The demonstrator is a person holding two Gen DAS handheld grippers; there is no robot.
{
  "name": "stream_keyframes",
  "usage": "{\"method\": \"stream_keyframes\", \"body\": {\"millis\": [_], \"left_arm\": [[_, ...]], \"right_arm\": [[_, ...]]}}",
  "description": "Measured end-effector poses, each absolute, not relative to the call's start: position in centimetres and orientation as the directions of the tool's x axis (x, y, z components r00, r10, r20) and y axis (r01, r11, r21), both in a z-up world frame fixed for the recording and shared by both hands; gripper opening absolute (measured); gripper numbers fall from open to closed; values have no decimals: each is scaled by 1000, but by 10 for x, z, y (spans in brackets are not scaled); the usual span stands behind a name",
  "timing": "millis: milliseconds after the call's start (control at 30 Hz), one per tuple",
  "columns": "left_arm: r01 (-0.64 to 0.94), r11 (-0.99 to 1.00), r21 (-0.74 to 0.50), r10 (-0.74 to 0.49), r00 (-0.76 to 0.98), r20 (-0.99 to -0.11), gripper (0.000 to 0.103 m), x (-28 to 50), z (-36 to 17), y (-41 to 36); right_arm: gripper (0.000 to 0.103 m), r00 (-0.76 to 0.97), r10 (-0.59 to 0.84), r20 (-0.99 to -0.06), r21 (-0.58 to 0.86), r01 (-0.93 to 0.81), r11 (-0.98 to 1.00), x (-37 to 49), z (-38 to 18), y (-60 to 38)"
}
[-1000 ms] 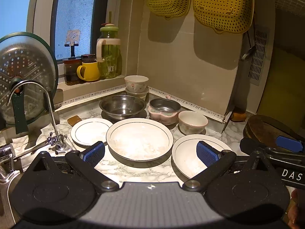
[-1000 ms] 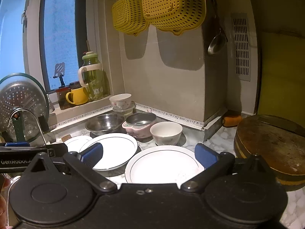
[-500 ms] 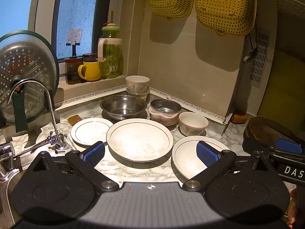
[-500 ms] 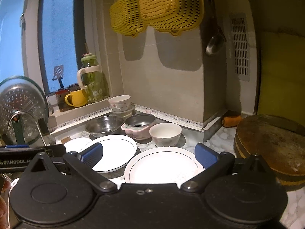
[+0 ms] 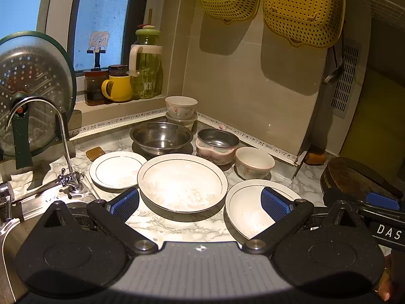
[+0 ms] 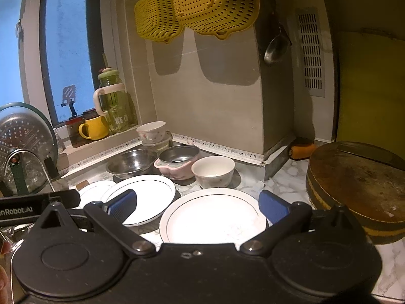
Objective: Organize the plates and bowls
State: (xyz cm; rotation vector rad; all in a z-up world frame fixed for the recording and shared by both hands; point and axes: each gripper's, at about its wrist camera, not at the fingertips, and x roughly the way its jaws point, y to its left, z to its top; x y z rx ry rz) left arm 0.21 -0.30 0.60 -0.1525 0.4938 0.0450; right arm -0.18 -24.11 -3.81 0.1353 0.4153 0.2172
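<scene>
Three white gold-rimmed plates lie on the marble counter: a small plate at left, a large plate in the middle, a right plate. Behind them stand a steel bowl, a pink bowl with a steel liner, a white floral bowl and a stacked bowl pair in the corner. My left gripper is open and empty above the large plate's near edge. My right gripper is open and empty over the right plate.
A tap and sink edge are at the left, with a perforated lid behind. A round wooden chopping block stands at the right. Jars, a yellow mug and a green jug sit on the sill. Yellow colanders hang above.
Both grippers have drifted slightly; the right view has shifted a little to the right and closer to the right plate. No dish has moved. Both stay open.
</scene>
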Motion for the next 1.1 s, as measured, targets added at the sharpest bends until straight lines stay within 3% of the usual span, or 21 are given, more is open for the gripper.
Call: {"method": "stream_keyframes", "body": {"millis": [667,1100], "left_arm": [[-27,991,-134,-47,851,-523,103,26,-2,-22],[-27,991,-128,-58,785,-617,103,83,-26,-36]], "right_arm": [[103,870,259,-420,219,-180,959,14,-48,-258],[99,795,281,-537,175,-221,959,73,-70,-276]]}}
